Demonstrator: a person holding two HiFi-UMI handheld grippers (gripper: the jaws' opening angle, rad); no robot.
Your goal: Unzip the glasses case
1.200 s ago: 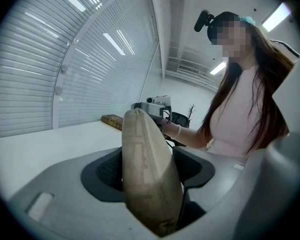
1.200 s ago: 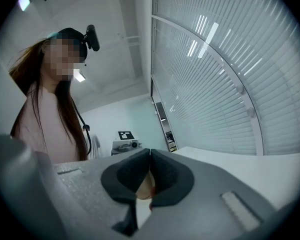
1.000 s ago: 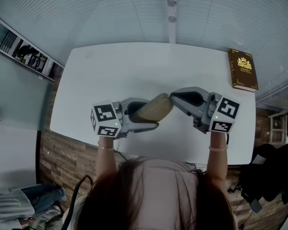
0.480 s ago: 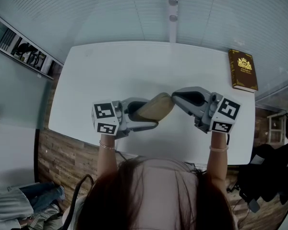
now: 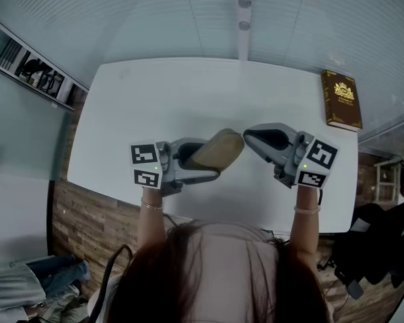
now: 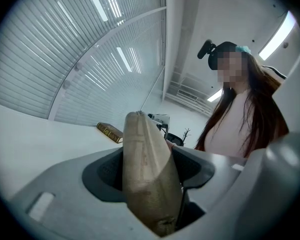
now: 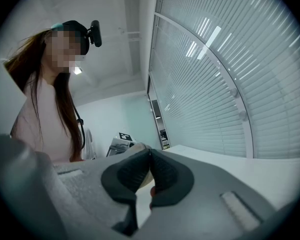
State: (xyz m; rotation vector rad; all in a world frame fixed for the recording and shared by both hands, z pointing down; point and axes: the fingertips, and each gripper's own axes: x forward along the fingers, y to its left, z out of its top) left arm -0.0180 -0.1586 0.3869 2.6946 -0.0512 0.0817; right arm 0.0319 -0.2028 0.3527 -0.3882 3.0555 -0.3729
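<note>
Since a second earlier the left gripper [image 5: 213,159] had rolled slightly, clamped on the tan fabric glasses case [image 5: 219,150] above the white table [image 5: 188,93]; its long axis pointed at the closed right gripper [image 5: 248,134], just beside its free end.

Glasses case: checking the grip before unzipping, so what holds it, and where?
Left gripper holds the tan fabric glasses case across one end. Right gripper is shut at its other tip; whether on a zipper pull, unclear.

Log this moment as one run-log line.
left tongs: shut on tan fabric glasses case | right tongs: shut at case's free end | zipper: not discernible
</note>
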